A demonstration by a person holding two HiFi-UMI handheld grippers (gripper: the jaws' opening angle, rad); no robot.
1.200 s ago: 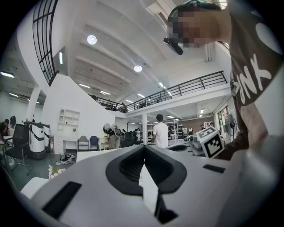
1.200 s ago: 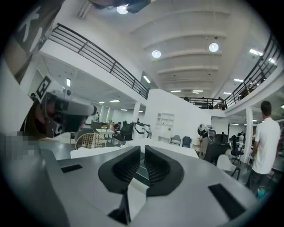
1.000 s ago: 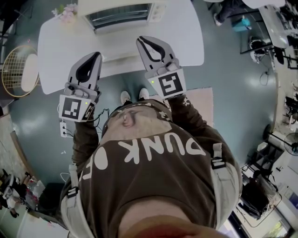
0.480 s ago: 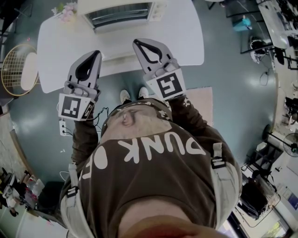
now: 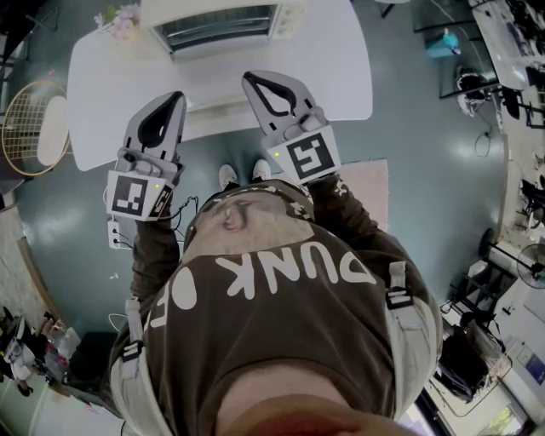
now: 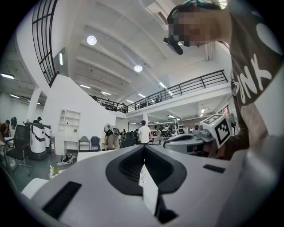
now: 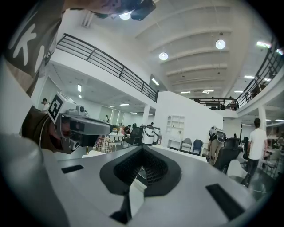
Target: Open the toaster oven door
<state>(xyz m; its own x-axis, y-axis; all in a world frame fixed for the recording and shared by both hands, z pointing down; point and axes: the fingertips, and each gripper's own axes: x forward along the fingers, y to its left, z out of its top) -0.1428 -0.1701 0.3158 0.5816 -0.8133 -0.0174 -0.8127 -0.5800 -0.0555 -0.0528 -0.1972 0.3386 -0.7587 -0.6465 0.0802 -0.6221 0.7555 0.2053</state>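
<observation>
Two grippers are held up in front of the person, and both are pressed together with nothing between them. In the head view, the left gripper (image 5: pixel 175 100) and the right gripper (image 5: pixel 250 79) hang over the near edge of the white table (image 5: pixel 341 68). They point toward the toaster oven (image 5: pixel 223 24). The toaster oven sits at the far edge of the table, well apart from both grippers, and its door looks shut. Pink flowers (image 5: pixel 119 21) lie just beside it. The person's shoes (image 5: pixel 243 175) show below the table edge.

Only the head view shows the toaster oven. The left gripper view looks along its closed jaws into a big bright room with people (image 6: pixel 143 132) far off. The right gripper's marker cube (image 6: pixel 220 128) shows at the side. The right gripper view shows its own closed jaws, the left gripper beside them, and a white shelf (image 7: pixel 175 126) far away.
</observation>
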